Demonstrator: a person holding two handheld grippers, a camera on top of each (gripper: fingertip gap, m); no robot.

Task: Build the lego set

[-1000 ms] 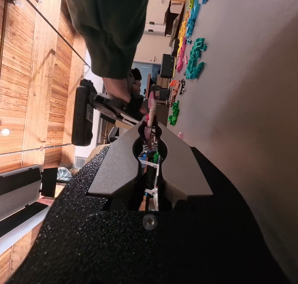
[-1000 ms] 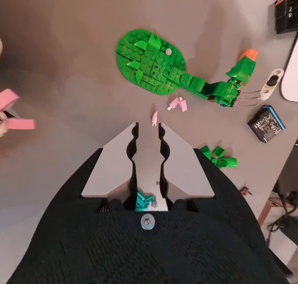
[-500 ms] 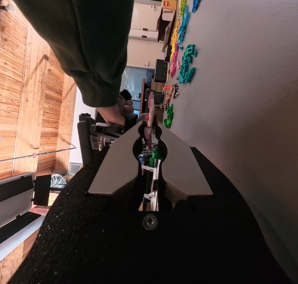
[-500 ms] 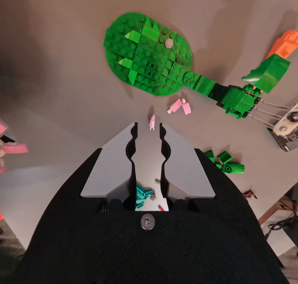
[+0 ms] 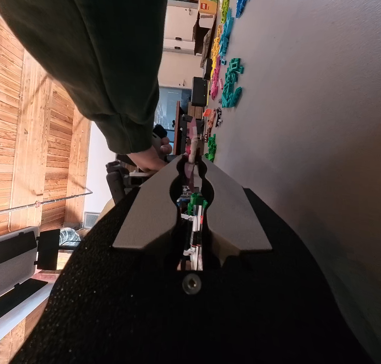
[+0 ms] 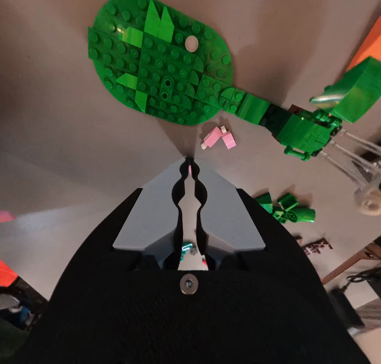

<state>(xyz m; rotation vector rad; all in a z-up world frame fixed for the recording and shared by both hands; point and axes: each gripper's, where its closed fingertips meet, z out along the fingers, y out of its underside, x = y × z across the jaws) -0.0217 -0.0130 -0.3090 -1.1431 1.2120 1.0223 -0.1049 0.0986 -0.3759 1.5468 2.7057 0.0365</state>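
Observation:
In the right wrist view my right gripper (image 6: 189,160) is down at the grey table, shut on a small pink piece (image 6: 190,170) that shows between its fingers. Just beyond lies a green oval studded plate (image 6: 156,65) joined to a green stem assembly (image 6: 296,131). Two more pink pieces (image 6: 219,139) lie to the right of the tips. In the left wrist view my left gripper (image 5: 190,158) is turned on its side, held above the table, and shut on a pink and cream lego assembly (image 5: 192,147).
Loose green pieces (image 6: 286,209) and dark brown pieces (image 6: 313,247) lie right of my right gripper. Sorted heaps of teal (image 5: 232,83), pink (image 5: 215,81), yellow and blue bricks line the far table. A person's dark sleeve (image 5: 92,54) and hand (image 5: 150,158) are close at left. One gripper's finger ends stand about 15 centimeters off the other's. My left tips are about 15 centimeters from the green oval studded plate (image 6: 156,65), my right tips only 8 centimeters.
My right gripper has dropped toward the table and closed on the small pink piece that lay just ahead of its open tips. The left gripper keeps holding its pink assembly.

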